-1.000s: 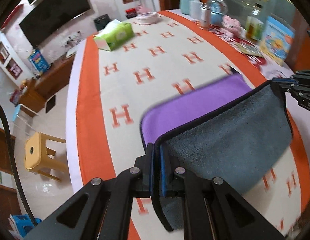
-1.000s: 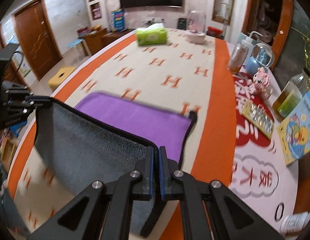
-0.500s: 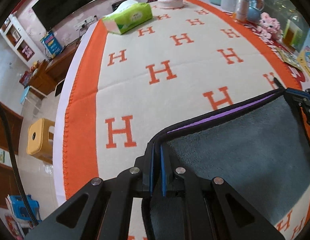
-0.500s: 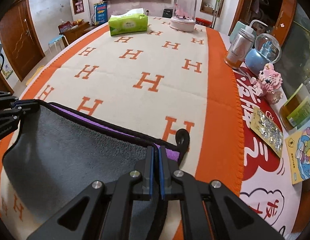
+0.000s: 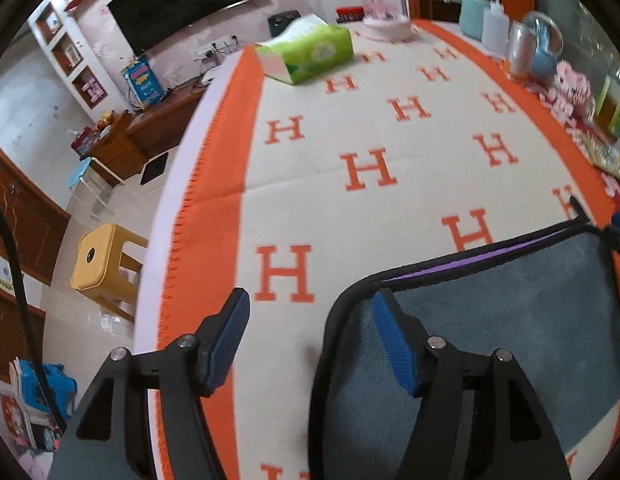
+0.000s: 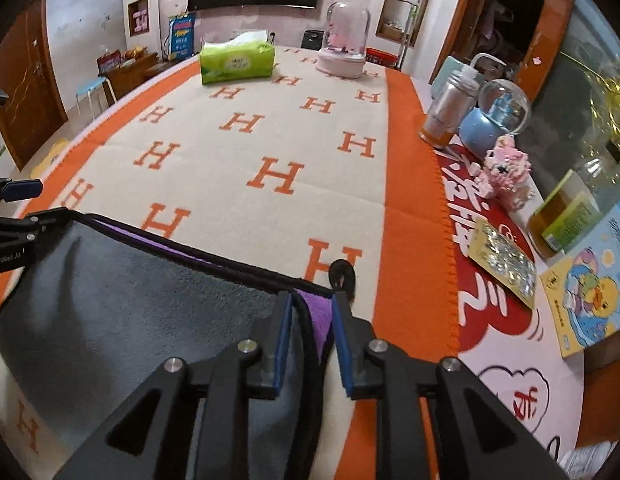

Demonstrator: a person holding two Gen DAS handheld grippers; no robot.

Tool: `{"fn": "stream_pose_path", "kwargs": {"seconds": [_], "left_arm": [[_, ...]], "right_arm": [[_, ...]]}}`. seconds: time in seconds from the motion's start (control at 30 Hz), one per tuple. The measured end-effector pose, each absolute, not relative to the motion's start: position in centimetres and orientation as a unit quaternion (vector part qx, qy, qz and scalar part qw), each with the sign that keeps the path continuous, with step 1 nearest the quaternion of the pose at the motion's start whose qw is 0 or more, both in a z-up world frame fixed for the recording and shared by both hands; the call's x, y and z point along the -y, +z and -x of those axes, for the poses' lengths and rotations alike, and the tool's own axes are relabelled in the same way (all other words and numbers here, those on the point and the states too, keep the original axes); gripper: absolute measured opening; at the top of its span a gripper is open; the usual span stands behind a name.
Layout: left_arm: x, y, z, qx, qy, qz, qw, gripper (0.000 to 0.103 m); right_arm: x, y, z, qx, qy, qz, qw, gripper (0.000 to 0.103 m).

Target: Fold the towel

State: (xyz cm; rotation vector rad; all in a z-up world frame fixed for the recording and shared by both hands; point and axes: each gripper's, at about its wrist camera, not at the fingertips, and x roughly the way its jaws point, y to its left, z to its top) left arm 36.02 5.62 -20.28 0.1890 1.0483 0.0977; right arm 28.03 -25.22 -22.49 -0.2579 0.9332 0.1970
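The towel [image 5: 510, 312] lies folded on the table, grey side up with black trim and a thin purple strip showing along its far edge. My left gripper [image 5: 310, 304] is open over the towel's left far corner; its right finger rests above the grey cloth. In the right wrist view the towel [image 6: 142, 296] fills the lower left. My right gripper [image 6: 310, 300] is open a little, its jaws either side of the towel's right far corner, with purple cloth between them. The towel's black hanging loop [image 6: 342, 274] lies just beyond.
The table carries a cream blanket with orange H marks and an orange border [image 6: 406, 184]. A green tissue box [image 6: 238, 62] and a glass dome [image 6: 344, 44] stand at the far end. Bottles, a snow globe [image 6: 498, 116], a pink toy and a booklet [image 6: 590, 296] line the right side. A yellow stool [image 5: 106, 268] stands off the left edge.
Both grippers brought the lifted towel edge forward and down over the purple half. Both have since opened, the left one wide, the right one slightly, and the towel lies folded.
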Motion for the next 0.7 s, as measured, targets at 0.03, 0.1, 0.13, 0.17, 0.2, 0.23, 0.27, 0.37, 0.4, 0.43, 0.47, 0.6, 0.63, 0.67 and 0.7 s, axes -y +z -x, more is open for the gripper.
{"fn": "stream_pose_path", "kwargs": {"seconds": [0.03, 0.1, 0.13, 0.17, 0.2, 0.23, 0.27, 0.37, 0.4, 0.43, 0.47, 0.6, 0.63, 0.67, 0.7], "left_arm": [[-5.8, -19.6, -35.5, -0.496, 0.049, -0.087, 0.862, 0.069], [-5.9, -18.2, -34.5, -0.49, 0.053, -0.08, 0.866, 0.083], [-5.9, -17.2, -33.5, -0.484, 0.052, -0.073, 0.87, 0.085], [-5.9, -16.4, -32.7, -0.48, 0.049, -0.067, 0.873, 0.087], [-5.8, -15.5, -31.8, -0.476, 0.043, -0.06, 0.876, 0.088], [-5.7, -14.9, -31.0, -0.474, 0.037, -0.054, 0.878, 0.089], [-5.6, -14.1, -30.1, -0.474, 0.031, -0.048, 0.879, 0.094], [-5.0, -11.9, -26.8, -0.469, 0.015, -0.031, 0.883, 0.102], [-4.8, -11.3, -26.0, -0.466, 0.012, -0.029, 0.884, 0.102], [-4.5, -10.6, -24.8, -0.464, 0.008, -0.028, 0.886, 0.102], [-4.3, -9.8, -23.6, -0.461, 0.006, -0.025, 0.887, 0.102], [-4.0, -7.3, -19.2, -0.457, 0.001, 0.001, 0.889, 0.102], [-4.0, -6.8, -18.2, -0.457, -0.002, 0.007, 0.89, 0.102], [-3.9, -6.3, -17.2, -0.456, -0.006, 0.012, 0.89, 0.102], [-3.8, -5.6, -16.0, -0.457, -0.011, 0.018, 0.889, 0.102]], "right_arm": [[25.1, -22.0, -27.5, -0.448, 0.095, 0.122, 0.88, 0.021], [25.0, -21.0, -26.4, -0.449, 0.095, 0.121, 0.88, 0.021], [24.9, -20.5, -25.8, -0.449, 0.089, 0.122, 0.881, 0.021], [24.8, -20.0, -25.1, -0.449, 0.081, 0.121, 0.882, 0.022], [24.7, -19.4, -24.5, -0.449, 0.077, 0.118, 0.883, 0.024], [24.6, -18.7, -23.5, -0.447, 0.079, 0.11, 0.884, 0.028], [24.7, -18.1, -22.9, -0.446, 0.081, 0.102, 0.886, 0.03], [24.9, -16.2, -20.5, -0.439, 0.071, 0.081, 0.892, 0.047], [24.8, -15.4, -19.5, -0.436, 0.067, 0.077, 0.894, 0.051], [24.8, -14.7, -18.5, -0.433, 0.066, 0.075, 0.896, 0.053], [24.7, -14.1, -17.7, -0.431, 0.064, 0.073, 0.897, 0.053], [24.7, -11.3, -13.8, -0.425, 0.057, 0.051, 0.902, 0.06], [24.8, -10.6, -12.7, -0.421, 0.055, 0.044, 0.904, 0.062], [24.8, -10.2, -12.0, -0.419, 0.054, 0.04, 0.906, 0.063], [24.8, -9.5, -10.8, -0.416, 0.049, 0.036, 0.908, 0.065]]}}
